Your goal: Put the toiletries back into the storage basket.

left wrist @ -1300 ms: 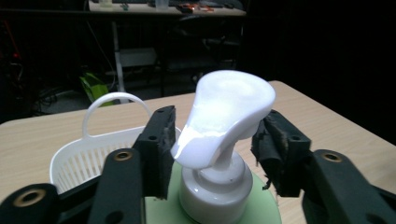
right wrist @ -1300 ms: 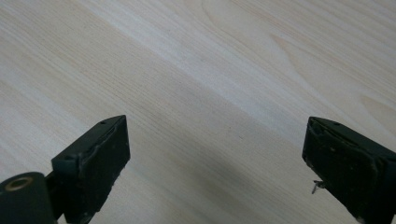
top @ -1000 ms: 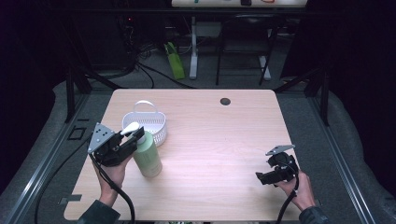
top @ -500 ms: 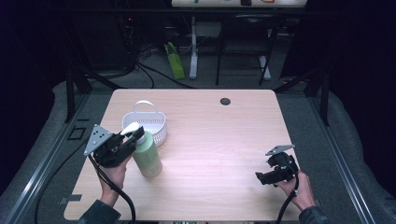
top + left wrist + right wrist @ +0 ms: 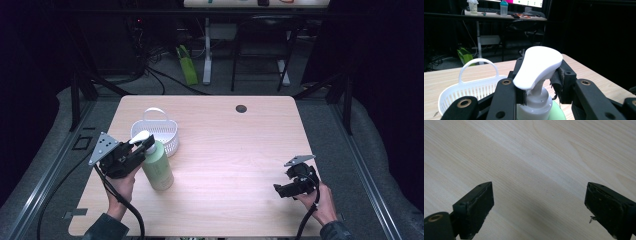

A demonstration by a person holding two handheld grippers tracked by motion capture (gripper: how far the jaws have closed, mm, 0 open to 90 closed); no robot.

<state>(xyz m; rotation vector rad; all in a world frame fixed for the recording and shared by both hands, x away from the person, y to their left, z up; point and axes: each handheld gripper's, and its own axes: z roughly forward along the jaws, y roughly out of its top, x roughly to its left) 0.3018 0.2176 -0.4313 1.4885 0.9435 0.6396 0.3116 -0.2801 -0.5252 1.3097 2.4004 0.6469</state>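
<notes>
Left tool (image 5: pixel 537 93) clamps pump bottle (image 5: pixel 158 167) neck, seemingly; right tool (image 5: pixel 539 212) agape.

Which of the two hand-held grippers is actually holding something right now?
The left hand-held gripper: its jaws clamp the pump neck of the green bottle. The right hand-held gripper is open over bare table.

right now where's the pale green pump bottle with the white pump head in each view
High view: the pale green pump bottle stands left of centre on the wooden table, beside the white plastic basket, its neck between the left gripper's jaws.
Left gripper view: lower centre, the bottle's white pump head rises between the jaws.
Right gripper view: bare wood grain ahead of open jaws, no bottle.
Shared landmark: the basket, left in the left gripper view.
</notes>
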